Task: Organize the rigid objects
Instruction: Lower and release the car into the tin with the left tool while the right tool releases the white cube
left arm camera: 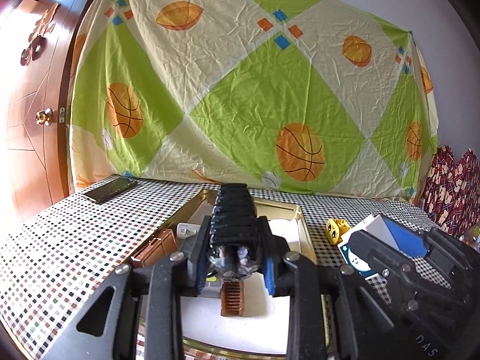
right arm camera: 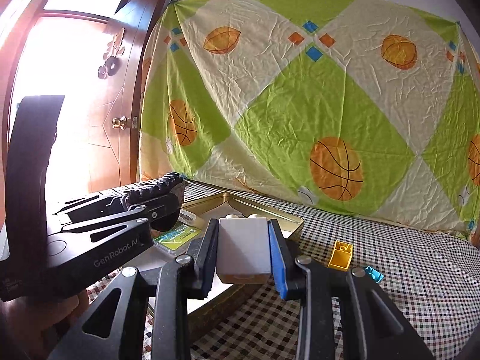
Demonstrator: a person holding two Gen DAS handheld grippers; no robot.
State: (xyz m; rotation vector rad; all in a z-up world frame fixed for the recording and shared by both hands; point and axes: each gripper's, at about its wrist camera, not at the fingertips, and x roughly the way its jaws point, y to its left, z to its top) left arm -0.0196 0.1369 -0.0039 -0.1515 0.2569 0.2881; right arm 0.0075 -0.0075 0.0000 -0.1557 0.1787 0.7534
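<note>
The black ribbed hair claw clip (left arm camera: 232,219) sits squeezed between the two fingers of the left gripper (left arm camera: 235,262), its length running out past the fingertips toward twelve o'clock, above the gold rectangular metal tin tray (left arm camera: 301,228) on the checked tablecloth (left arm camera: 75,240). In the right wrist view this gripper comes in from nine o'clock, tilted slightly upward over the tray. The right gripper (right arm camera: 243,252) has its jaws closed on a white rectangular building brick (right arm camera: 243,244), studs pointing away, held at the tray's near right edge. A yellow toy brick (right arm camera: 340,255) and a small blue brick (right arm camera: 373,273) lie on the cloth at about three o'clock of it. An amber comb (left arm camera: 232,298) lies in the tray below the left gripper.
</note>
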